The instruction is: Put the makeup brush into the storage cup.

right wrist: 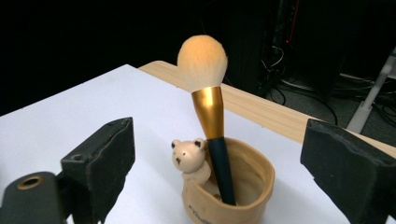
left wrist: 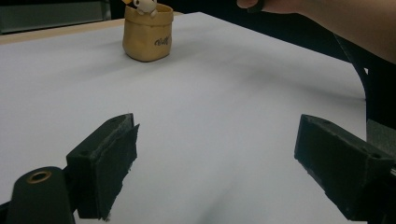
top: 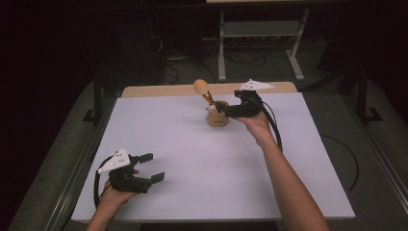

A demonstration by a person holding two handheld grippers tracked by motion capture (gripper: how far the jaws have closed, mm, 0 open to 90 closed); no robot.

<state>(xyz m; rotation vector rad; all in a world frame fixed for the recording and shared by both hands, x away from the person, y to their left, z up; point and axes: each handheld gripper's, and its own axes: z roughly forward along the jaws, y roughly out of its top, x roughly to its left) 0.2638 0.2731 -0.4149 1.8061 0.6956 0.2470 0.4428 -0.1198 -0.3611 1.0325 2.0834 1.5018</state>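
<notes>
We log: fluffy gold-ferruled makeup brush (right wrist: 212,121) upright in tan bear-trimmed ceramic cup (right wrist: 243,186); right gripper (top: 230,109) spread beside it; left gripper (top: 151,167) spread, idle.

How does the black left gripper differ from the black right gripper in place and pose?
The left gripper sits at the near left corner of the white table, far from the tan bear-decorated cup; the right gripper is right beside that cup. The left gripper faces bare table, while the right gripper faces the makeup brush with cream bristles standing in the cup. Both have open jaws holding nothing.
</notes>
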